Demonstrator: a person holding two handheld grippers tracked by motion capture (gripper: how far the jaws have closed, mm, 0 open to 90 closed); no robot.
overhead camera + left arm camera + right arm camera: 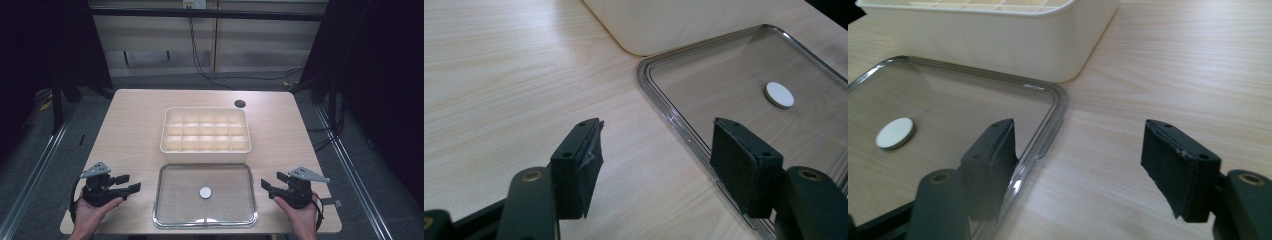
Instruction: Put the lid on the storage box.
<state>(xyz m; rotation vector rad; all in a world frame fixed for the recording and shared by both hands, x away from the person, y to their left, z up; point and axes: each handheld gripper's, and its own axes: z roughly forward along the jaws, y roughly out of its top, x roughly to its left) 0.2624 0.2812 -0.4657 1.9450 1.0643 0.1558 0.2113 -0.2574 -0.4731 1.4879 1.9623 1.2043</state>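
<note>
A clear glass tray (165,210) lies at the near edge of the wooden surface (135,125) with a small white disc (205,192) at its middle, and a cream compartment box (205,150) sits just behind it (its cells look bare). The left gripper (127,184) rests just left of the tray and the right gripper (271,184) just right of it, each in a hand, fingers spread wide with nothing between them.
</note>
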